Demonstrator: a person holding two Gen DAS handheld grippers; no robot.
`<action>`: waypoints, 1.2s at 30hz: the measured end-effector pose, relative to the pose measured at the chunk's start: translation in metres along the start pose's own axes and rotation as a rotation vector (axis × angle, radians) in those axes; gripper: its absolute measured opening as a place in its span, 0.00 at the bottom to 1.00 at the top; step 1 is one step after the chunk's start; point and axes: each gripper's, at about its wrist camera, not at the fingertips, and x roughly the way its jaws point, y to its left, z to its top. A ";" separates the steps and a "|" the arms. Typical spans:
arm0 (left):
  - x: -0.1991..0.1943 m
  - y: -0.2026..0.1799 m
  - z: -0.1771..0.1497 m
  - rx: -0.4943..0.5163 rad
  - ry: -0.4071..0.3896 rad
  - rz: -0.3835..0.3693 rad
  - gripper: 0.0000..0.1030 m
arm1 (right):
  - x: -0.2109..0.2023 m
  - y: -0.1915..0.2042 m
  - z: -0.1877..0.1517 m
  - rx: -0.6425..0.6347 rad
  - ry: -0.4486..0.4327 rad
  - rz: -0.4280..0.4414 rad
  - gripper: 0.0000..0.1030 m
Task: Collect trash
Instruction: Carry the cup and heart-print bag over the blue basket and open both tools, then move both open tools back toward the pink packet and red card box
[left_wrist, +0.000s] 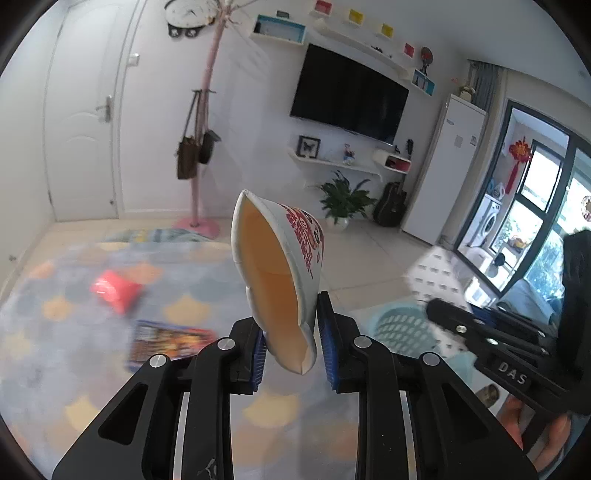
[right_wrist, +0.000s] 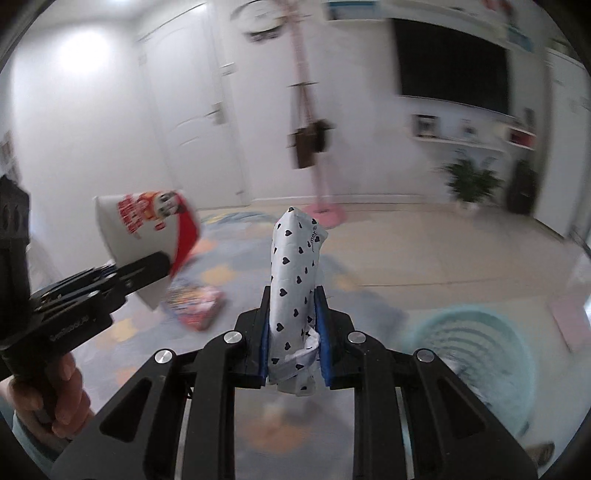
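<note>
My left gripper (left_wrist: 291, 343) is shut on a squashed paper noodle bowl (left_wrist: 277, 273), white with red print and an orange inside; the bowl (right_wrist: 144, 232) also shows in the right wrist view, held out at the left. My right gripper (right_wrist: 293, 332) is shut on a white packet with black hearts (right_wrist: 295, 284), which stands upright between the blue pads (right_wrist: 322, 332). The right gripper (left_wrist: 480, 336) appears at the right of the left wrist view. A pale teal basket (right_wrist: 476, 362) stands on the floor low at the right, also seen as the basket (left_wrist: 402, 328) beside the left gripper.
A red wrapper (left_wrist: 116, 290) and a colourful flat packet (left_wrist: 166, 341) lie on the patterned rug (left_wrist: 74, 354). A pink coat stand (left_wrist: 199, 221) with hanging bags, a potted plant (left_wrist: 343, 203), a guitar (left_wrist: 391, 203) and a white fridge (left_wrist: 443, 170) line the far wall.
</note>
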 end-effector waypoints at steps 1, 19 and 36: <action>0.006 -0.007 0.000 0.004 0.006 -0.015 0.23 | -0.003 -0.009 -0.001 0.014 -0.006 -0.026 0.18; 0.138 -0.118 -0.034 0.121 0.252 -0.207 0.24 | 0.021 -0.166 -0.065 0.310 0.138 -0.218 0.18; 0.137 -0.106 -0.042 0.115 0.263 -0.200 0.53 | 0.034 -0.189 -0.080 0.393 0.156 -0.207 0.55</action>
